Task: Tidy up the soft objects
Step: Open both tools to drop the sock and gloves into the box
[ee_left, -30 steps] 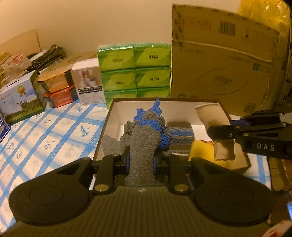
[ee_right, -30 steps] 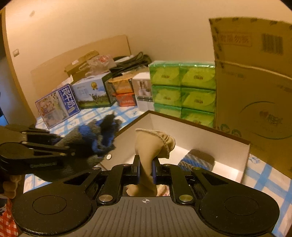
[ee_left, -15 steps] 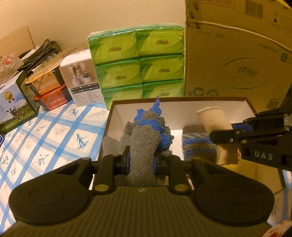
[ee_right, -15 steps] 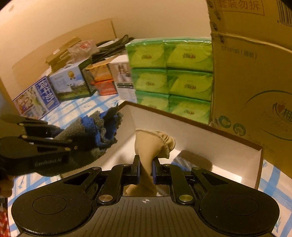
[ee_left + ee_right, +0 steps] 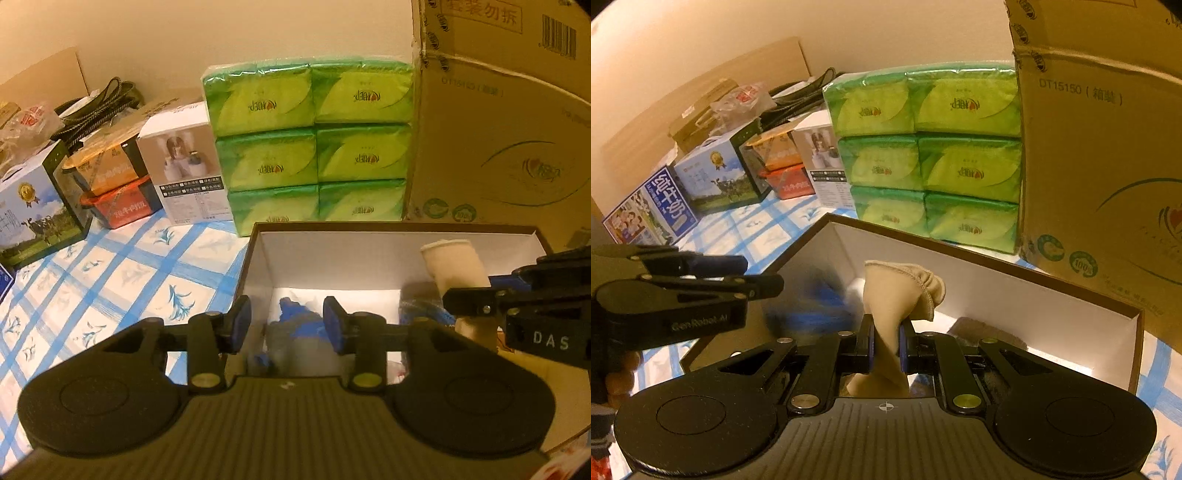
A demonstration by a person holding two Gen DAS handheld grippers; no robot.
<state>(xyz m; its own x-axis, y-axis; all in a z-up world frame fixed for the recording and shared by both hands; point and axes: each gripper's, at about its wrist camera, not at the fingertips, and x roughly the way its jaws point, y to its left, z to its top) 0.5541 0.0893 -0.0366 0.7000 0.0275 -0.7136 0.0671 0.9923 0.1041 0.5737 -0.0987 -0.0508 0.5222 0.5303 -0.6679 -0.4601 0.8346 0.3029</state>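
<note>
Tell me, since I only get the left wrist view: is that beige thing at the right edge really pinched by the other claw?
Observer: Yes. The right wrist view shows the right claw shut on the beige sock, with its gathered cuff pointing up.
Operator: And the fuzzy blue thing in front of me?
Observer: From the side, the gray-and-blue sock is a blur at the tips of the left claw. Its jaws are opening with the sock loose between them, over the open box.
Operator: Who holds my claw?
Observer: A person's fingers show at that view's left edge, behind the left claw.
</note>
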